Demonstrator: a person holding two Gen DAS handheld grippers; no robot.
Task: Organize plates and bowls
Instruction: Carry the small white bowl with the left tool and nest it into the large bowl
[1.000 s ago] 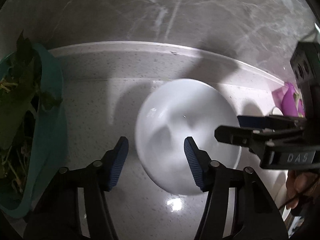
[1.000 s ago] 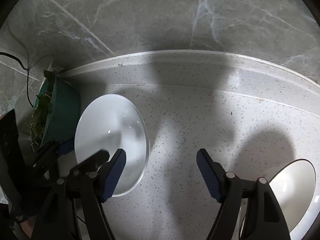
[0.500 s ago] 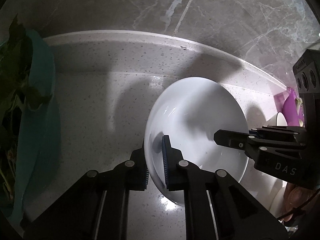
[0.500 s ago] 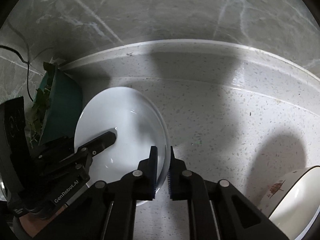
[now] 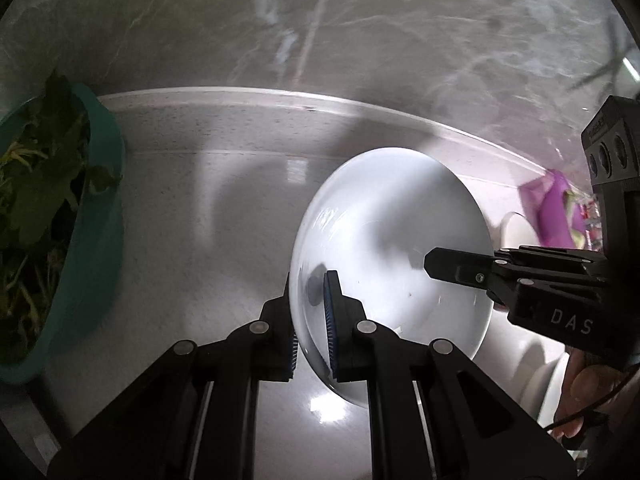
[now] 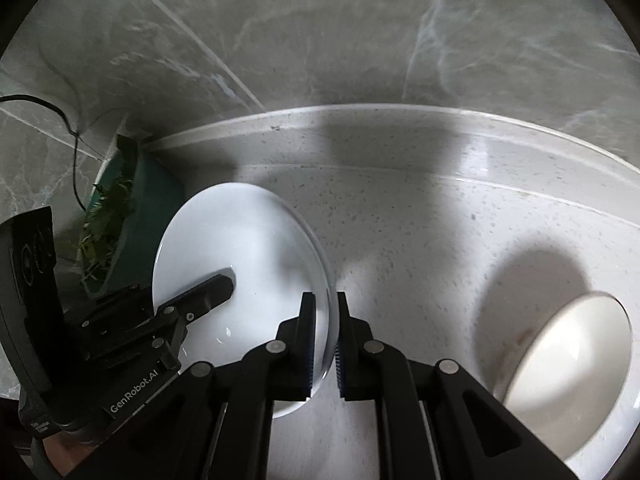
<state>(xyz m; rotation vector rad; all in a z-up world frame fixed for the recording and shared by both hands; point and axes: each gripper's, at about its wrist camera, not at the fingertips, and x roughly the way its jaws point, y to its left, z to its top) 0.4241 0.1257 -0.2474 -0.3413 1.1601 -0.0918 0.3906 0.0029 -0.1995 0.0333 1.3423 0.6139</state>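
Two wrist fisheyes, steep downward, close over bench (image 5: 224, 208).
Both share white bowl (image 5: 392, 240), seen from opposite rims; wall beyond.

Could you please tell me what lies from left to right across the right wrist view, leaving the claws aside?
Teal bowl of greens → white plate → cream bowl.

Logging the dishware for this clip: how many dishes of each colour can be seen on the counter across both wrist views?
White plate, clamped at opposite rims by the left tongs and the right tongs: 1
Cream bowl: 1
Teal bowl holding leafy greens: 1
Total: 3
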